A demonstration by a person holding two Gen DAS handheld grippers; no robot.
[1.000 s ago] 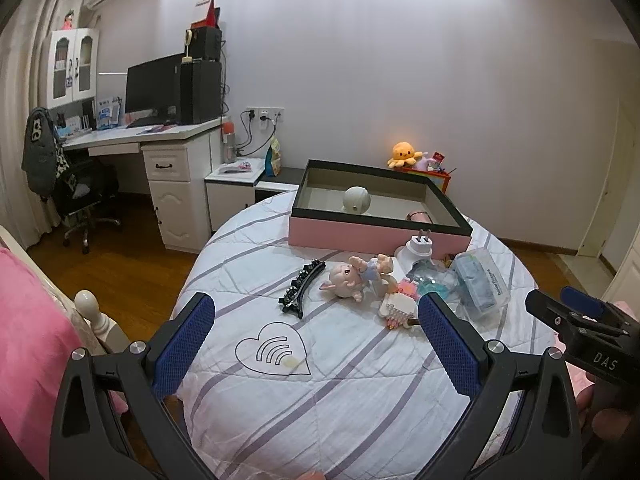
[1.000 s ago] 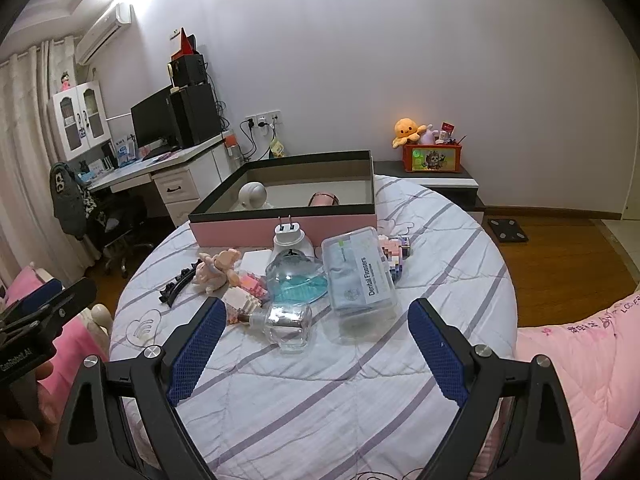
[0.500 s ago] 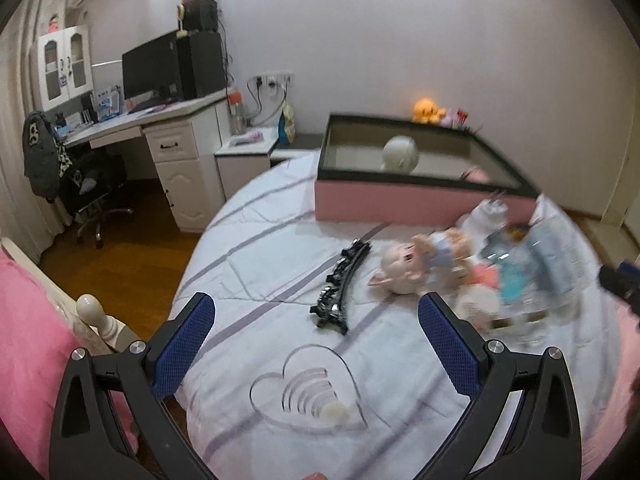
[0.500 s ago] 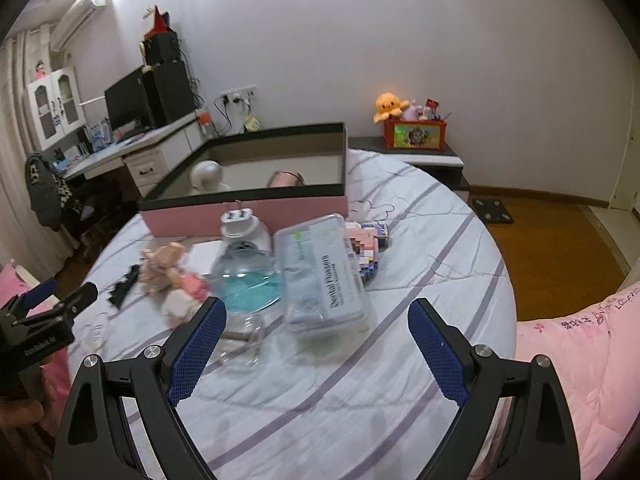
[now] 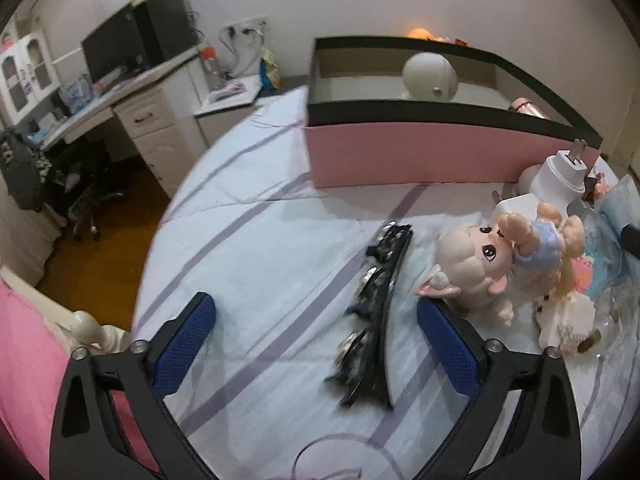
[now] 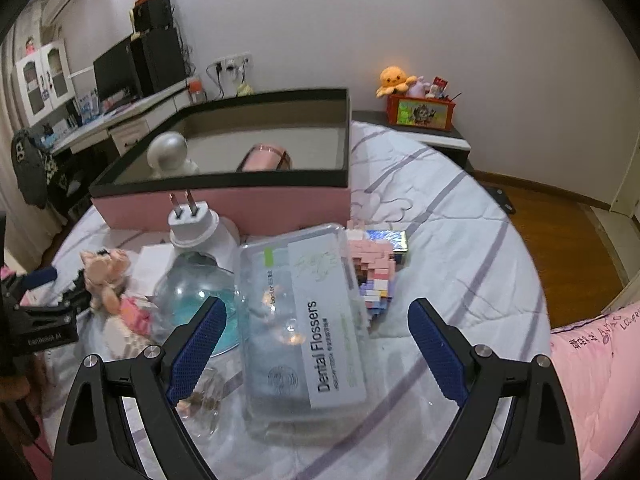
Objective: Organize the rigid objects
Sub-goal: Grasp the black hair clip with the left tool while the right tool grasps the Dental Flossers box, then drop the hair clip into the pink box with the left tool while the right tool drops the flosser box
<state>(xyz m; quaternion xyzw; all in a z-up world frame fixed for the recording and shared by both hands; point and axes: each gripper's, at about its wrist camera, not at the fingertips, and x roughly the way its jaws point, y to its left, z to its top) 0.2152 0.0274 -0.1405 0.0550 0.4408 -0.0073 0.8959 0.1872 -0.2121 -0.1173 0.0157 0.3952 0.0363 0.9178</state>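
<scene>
Our left gripper (image 5: 316,340) and right gripper (image 6: 316,344) look alike: black angular frames with triangular cut-outs, silver screws at the knuckles, and fingers faced with blue textured pads (image 6: 198,346). Seen from the right wrist, the left gripper's black body carries small white lettering, too blurred to read.

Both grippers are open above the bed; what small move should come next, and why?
Probably lower the left gripper onto the black hair clip and close. The clip lies loose between its open fingers, outside the pink box.
</scene>
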